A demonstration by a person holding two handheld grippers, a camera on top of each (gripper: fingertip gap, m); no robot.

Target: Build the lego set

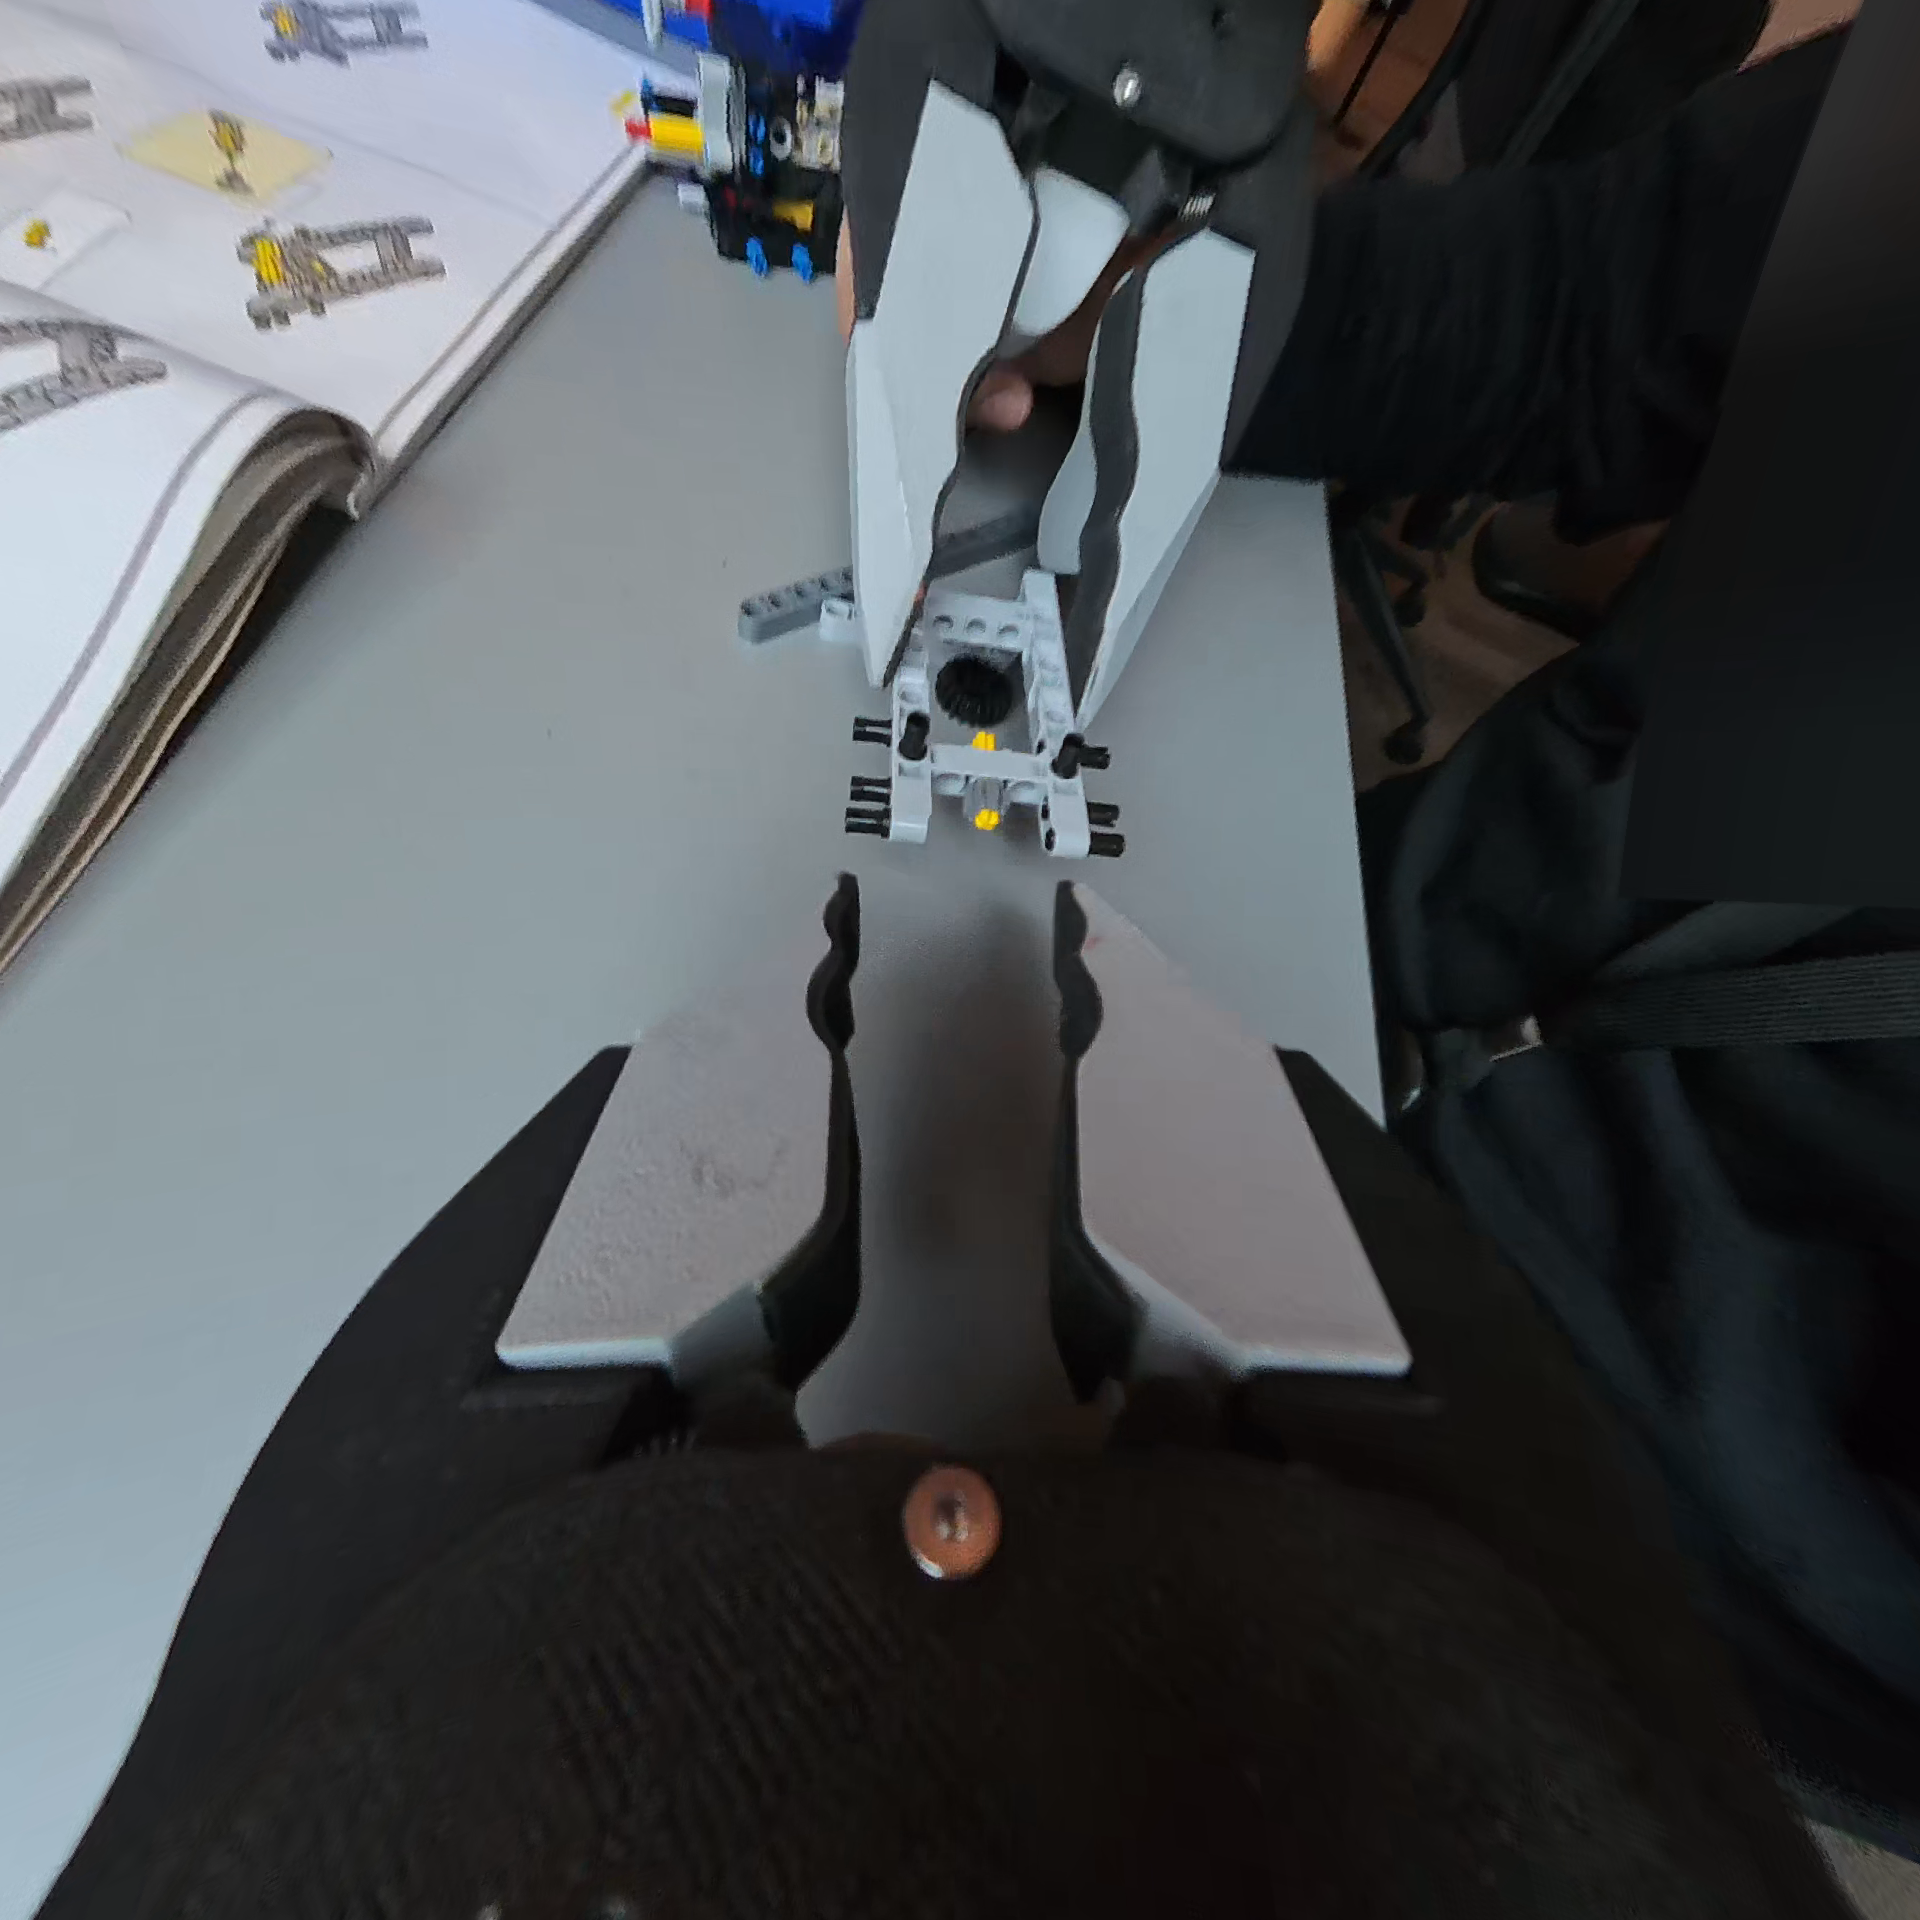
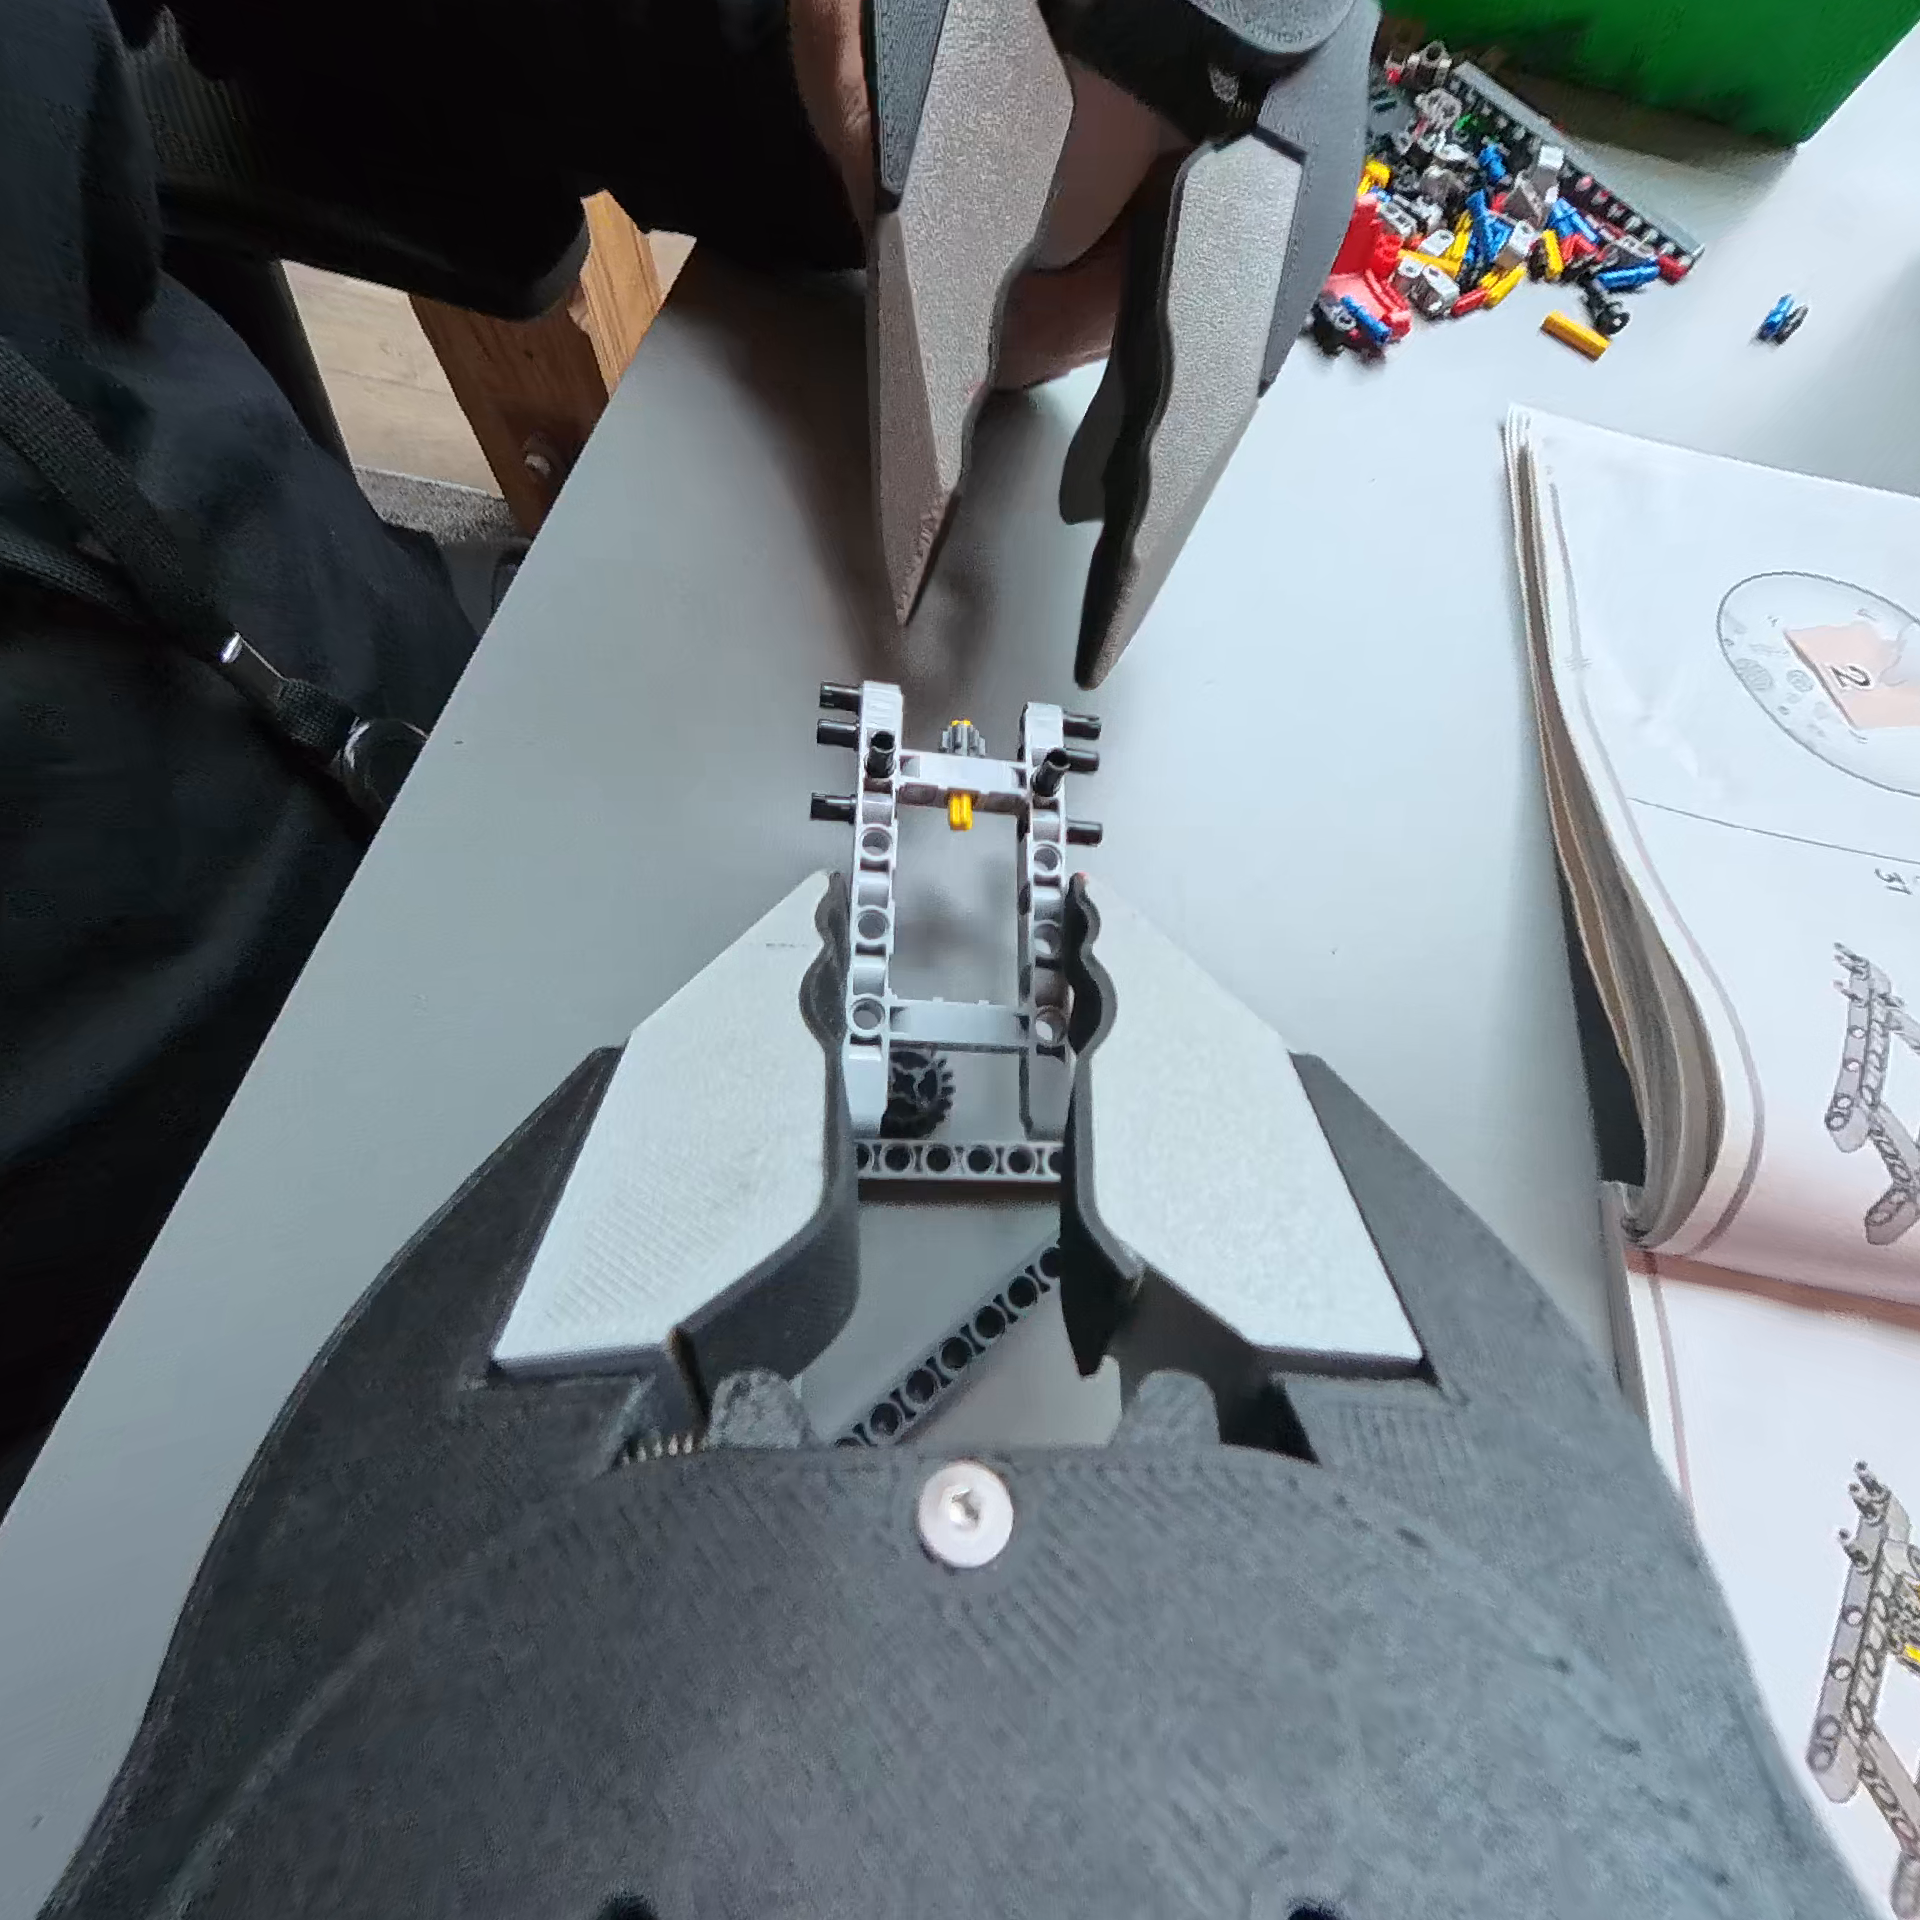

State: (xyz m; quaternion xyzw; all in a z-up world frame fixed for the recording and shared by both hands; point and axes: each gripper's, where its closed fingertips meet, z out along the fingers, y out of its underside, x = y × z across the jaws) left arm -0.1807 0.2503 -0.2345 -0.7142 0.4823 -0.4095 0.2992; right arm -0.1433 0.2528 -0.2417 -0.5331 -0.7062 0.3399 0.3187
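Note:
A light grey Technic frame (image 2: 871,920) with black pins, a black gear (image 2: 920,1091) and a yellow axle tip is held between the fingers of my right gripper (image 2: 956,883), which is shut on its two side beams just above the grey table (image 2: 1299,779). My left gripper (image 1: 956,888) is open and empty, with its tips a short way from the pin end of the frame (image 1: 977,764). In the right wrist view the left gripper (image 2: 997,644) points down at that end. In the left wrist view the right gripper (image 1: 982,686) reaches in from above.
A dark grey beam (image 1: 795,608) lies on the table under the right gripper (image 2: 966,1340). An open instruction book (image 1: 208,312) lies alongside (image 2: 1766,831). A partly built model (image 1: 769,156), a pile of loose pieces (image 2: 1486,229) and a green bin (image 2: 1662,52) stand farther off. The table edge (image 1: 1351,831) is close by. Left tips to right tips: about 5 centimetres.

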